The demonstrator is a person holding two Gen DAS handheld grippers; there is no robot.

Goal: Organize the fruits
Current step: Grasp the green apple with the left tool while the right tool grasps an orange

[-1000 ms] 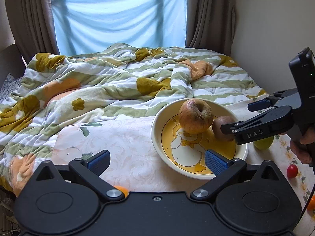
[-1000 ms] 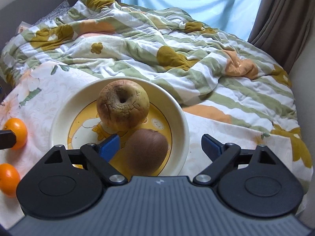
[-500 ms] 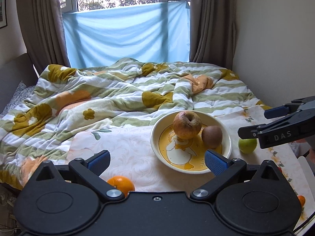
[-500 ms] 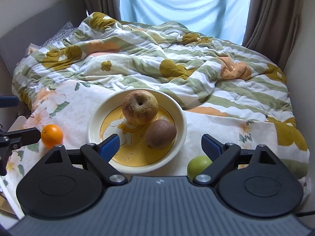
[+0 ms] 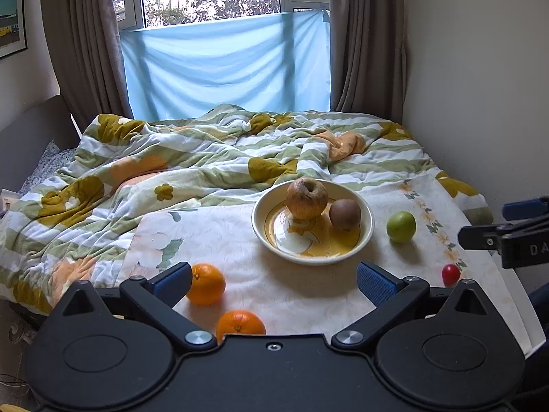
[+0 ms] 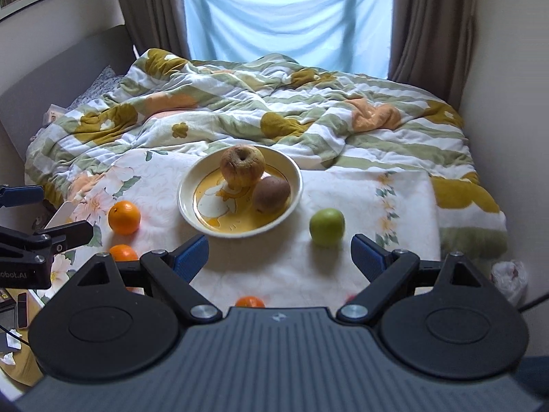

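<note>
Fruit-gathering looks midway: apple (image 6: 242, 166) and kiwi (image 6: 271, 194) sit in the bowl (image 6: 192, 185); lime (image 6: 326, 227) right of it, oranges (image 6: 124, 217) left. Both grippers, left (image 5: 272, 283) and right (image 6: 279, 257), hang spread and empty; next, grab one

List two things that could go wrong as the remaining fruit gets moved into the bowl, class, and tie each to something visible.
1. The bowl sits on a cloth over soft bedding, and the wrinkled apple and kiwi fill its far side. Adding the green apple there might tip it.
2. The small red fruit lies near the cloth's right edge; a nudge from the open right gripper could roll it off.
</note>
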